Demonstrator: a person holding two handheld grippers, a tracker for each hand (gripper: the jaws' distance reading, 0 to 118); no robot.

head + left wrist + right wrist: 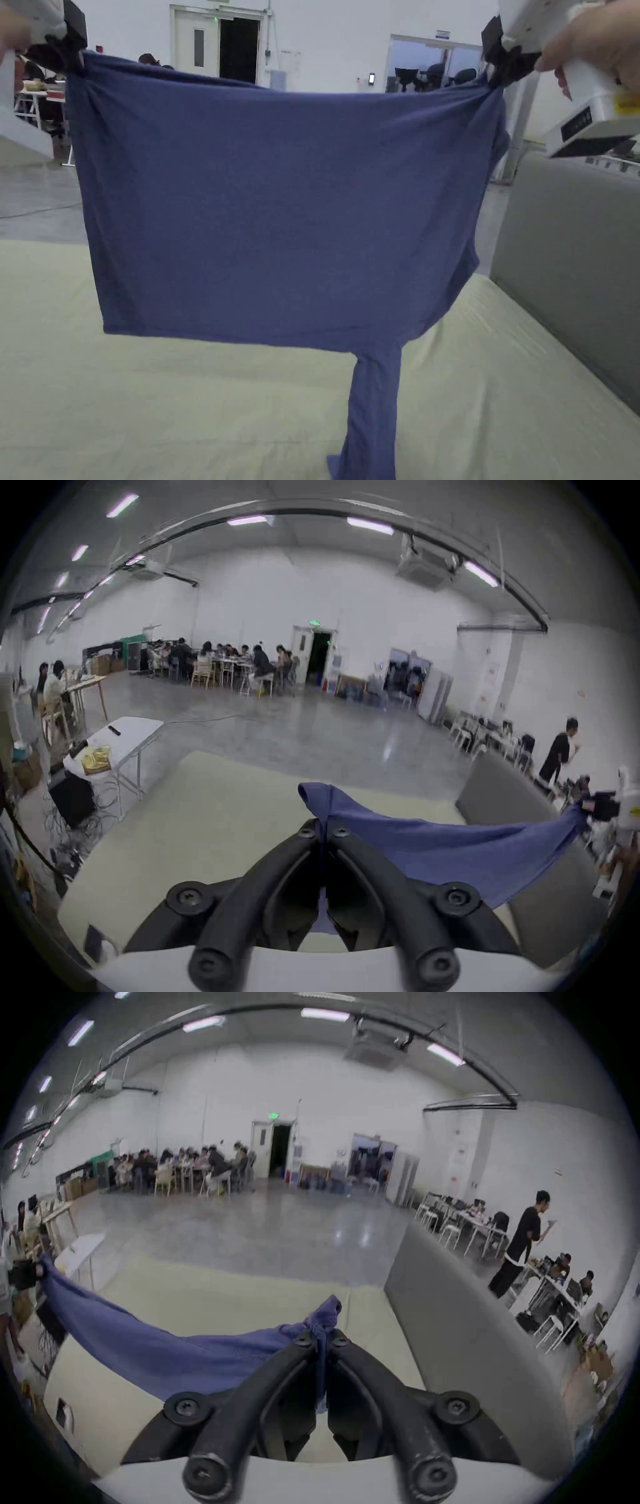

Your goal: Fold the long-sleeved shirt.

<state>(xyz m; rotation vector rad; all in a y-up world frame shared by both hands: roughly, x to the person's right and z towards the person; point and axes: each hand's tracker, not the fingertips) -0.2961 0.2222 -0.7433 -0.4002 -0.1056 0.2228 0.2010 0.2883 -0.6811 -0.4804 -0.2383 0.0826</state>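
A: Shirt location?
B: Blue long-sleeved shirt (281,212) hangs mid-frame in the head view, stretched wide between both grippers, lifted over the pale yellow-green table cover (156,400). One sleeve (372,412) dangles down at lower centre, its end reaching the cover.

A: Left gripper?
B: Left gripper (62,47) upper left of the head view, clenched on the shirt's top corner. In the left gripper view its jaws (322,830) are pinched together with a blue fabric tip poking out above them, cloth running off to the right edge.

A: Right gripper?
B: Right gripper (503,62) upper right of the head view, a hand (594,37) around its white body. Also clamped on the shirt's other top corner. In the right gripper view the jaws are pressed together on bunched fabric, cloth sagging to the left.

A: Anything else?
B: Grey partition (575,250) at right edge of the head view, beside the table. Open dark doorway (239,50) at top centre on the far white wall. People seated at tables (228,663) far back in the left gripper view, blurry.
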